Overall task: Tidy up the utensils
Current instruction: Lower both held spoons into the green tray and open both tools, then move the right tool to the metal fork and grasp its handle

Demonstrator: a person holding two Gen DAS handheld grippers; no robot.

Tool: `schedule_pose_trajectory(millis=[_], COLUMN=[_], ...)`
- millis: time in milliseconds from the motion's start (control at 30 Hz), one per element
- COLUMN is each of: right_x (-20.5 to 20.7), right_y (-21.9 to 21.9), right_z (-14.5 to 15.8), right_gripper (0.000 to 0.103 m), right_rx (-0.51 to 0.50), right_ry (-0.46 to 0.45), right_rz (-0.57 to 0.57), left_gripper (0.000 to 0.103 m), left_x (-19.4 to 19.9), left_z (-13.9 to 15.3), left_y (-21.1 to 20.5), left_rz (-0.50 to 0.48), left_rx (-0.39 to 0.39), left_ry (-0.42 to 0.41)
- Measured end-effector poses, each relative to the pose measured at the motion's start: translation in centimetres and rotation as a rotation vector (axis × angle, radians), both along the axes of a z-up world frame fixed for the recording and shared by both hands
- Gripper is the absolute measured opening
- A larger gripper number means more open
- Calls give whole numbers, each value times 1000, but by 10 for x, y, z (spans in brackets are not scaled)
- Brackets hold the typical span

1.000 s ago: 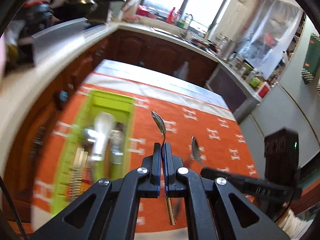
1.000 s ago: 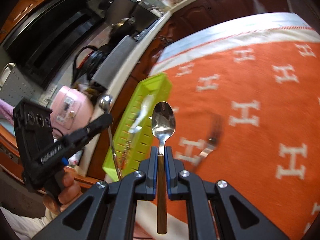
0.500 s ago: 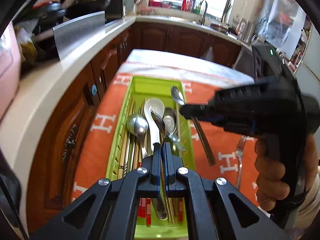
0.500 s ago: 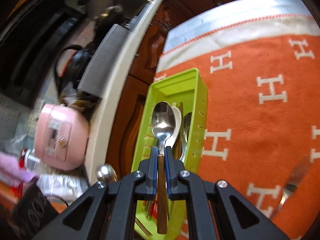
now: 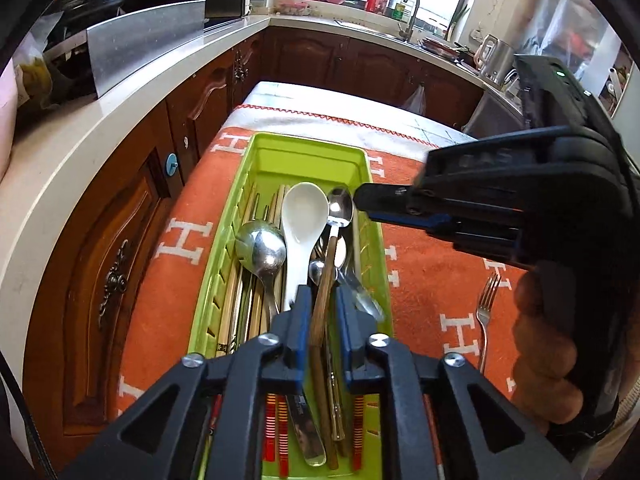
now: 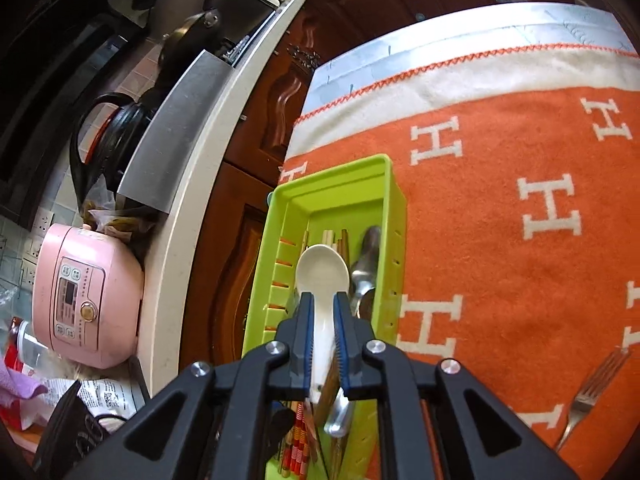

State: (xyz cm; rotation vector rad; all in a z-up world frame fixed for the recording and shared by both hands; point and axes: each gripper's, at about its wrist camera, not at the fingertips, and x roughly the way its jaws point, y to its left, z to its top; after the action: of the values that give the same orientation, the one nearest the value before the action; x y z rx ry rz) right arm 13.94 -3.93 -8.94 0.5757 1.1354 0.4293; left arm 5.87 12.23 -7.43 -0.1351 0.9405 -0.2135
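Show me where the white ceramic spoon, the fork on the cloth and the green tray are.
white ceramic spoon (image 5: pixel 303 216): left wrist view, bowl.
fork (image 5: pixel 485 309): left wrist view, neck below tines.
green tray (image 6: pixel 332 180): right wrist view, far rim.

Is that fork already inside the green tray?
No, the fork lies on the orange cloth, apart from the green tray.

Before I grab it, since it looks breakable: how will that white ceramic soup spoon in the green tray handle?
The white ceramic soup spoon looks glazed, so probably slippery. Likely rigid, heavyish, and chip-prone against the metal spoons beside it in the green plastic tray.
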Motion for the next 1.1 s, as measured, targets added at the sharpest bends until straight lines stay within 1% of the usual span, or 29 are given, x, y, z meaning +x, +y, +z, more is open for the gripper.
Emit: schedule_pose_trajectory(millis=[133,233,467,500,533,567,600,700,767,800,833,867,933,1000,1100], right_x=[-6,-13,-35,-38,-42,-46,-51,-62,-69,-72,-75,-79,-85,-90,-93], right_y=[-7,-17,-62,-68,-75,-82,-89,-104,-115,-119,-123,-127,-132,-135,-139], right_z=[12,20,27,27,27,27,26,22,16,14,11,7,1,-8,-22], right_gripper=[11,11,11,11,11,11,11,11,11,11,11,12,13,16,18], right_rx=[-31,-67,-123,-129,-134,-139,-144,-170,-184,-191,-201,-206,-216,-224,-245], right_ry=[-36,-65,-70,-70,-68,-69,-72,-76,-77,-76,-76,-80,-91,-105,-101], right_rz=[28,44,46,45,46,46,43,32,21,15,7,-1,-9,-11,-13], left_gripper=[17,25,27,29,36,40,47,53,60,66,73,75,84,85,85], left_x=[-6,-13,-23,-25,-26,-28,-29,-33,-35,-35,-35,-36,-37,-36,-32], left_z=[5,12,26,28,30,31,33,35,35,34,33,32,27,19,6], left_y=[0,-2,-21,-26,-30,-36,-41,-59,-73,-79,-85,-89,-99,-105,-108], left_rz=[9,10,-30,-43,-53,-65,-75,-114,-138,-147,-149,-150,-142,-126,-110], left_rx=[-20,-23,-30,-31,-31,-29,-27,-8,8,14,21,28,54,76,68], left_ry=[4,-6,-9,-12,-13,-15,-19,-30,-29,-29,-30,-33,-41,-41,-14])
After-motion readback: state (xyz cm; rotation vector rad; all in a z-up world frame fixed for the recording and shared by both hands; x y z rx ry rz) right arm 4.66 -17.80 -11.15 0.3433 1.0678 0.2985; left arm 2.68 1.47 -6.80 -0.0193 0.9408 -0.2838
